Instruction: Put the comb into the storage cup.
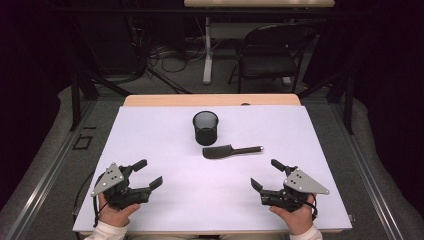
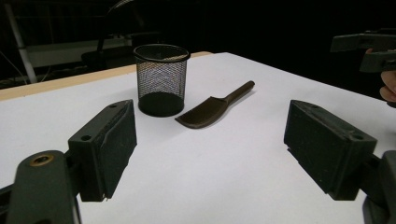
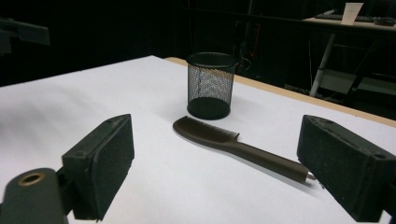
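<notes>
A: Comb (image 1: 231,150) — where is it found on the desk (image 1: 150,130)?

B: It is seen lying flat near the middle, just in front of the mesh cup (image 1: 205,127) on the near side, apart from it. Its long axis is laid roughly parallel to the near edge: the toothed head is pointed toward the left edge, the handle with its pale tip toward the right.

A: And how are the jaws held?

B: Both pairs are spread wide, with nothing between them. The left gripper (image 1: 143,172) is held near the near-left corner, the right gripper (image 1: 266,174) near the near-right corner; both are well apart from the comb.

A: Which is better placed?

B: The right one, it is judged. The handle end is turned its way and lies nearer to it, ahead and slightly inward of its jaws. In the right gripper view the handle (image 3: 271,162) is seen running toward the right-hand pad (image 3: 341,163).
</notes>
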The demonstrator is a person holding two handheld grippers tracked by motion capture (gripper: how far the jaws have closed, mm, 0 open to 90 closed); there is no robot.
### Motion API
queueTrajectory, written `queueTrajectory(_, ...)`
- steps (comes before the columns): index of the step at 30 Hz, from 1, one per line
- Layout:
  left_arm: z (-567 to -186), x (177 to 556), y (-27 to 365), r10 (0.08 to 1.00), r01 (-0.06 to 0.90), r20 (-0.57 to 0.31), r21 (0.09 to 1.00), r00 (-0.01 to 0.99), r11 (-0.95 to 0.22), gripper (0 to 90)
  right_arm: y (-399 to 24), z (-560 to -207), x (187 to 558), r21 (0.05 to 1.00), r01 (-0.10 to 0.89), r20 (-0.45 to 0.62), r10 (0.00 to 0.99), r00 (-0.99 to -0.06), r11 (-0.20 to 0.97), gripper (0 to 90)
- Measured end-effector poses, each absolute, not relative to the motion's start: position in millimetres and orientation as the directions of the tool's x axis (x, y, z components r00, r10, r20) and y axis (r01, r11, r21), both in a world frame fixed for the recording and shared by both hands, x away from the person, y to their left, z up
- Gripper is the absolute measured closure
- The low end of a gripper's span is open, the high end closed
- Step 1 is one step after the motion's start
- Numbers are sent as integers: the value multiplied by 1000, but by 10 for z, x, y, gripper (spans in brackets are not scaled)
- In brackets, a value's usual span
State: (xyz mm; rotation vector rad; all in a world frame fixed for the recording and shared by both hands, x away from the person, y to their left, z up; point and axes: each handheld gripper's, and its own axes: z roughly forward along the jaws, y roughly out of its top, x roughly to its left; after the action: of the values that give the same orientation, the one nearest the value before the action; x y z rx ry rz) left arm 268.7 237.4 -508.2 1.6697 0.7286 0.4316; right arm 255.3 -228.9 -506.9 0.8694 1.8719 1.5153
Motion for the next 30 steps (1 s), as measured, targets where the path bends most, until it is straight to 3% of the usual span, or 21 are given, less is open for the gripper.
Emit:
queueTrajectory(16, -5107, 2669, 2387, 671, 232, -97, 966, 735, -114, 173, -2273, -5047, 2648, 939, 203, -101, 787, -608, 277, 172)
queueTrajectory(30, -5123, 2655, 2371, 665, 232, -92, 965, 742, -125, 173, -2354, -5019, 2809, 931, 236, -88, 798, -596, 279, 170)
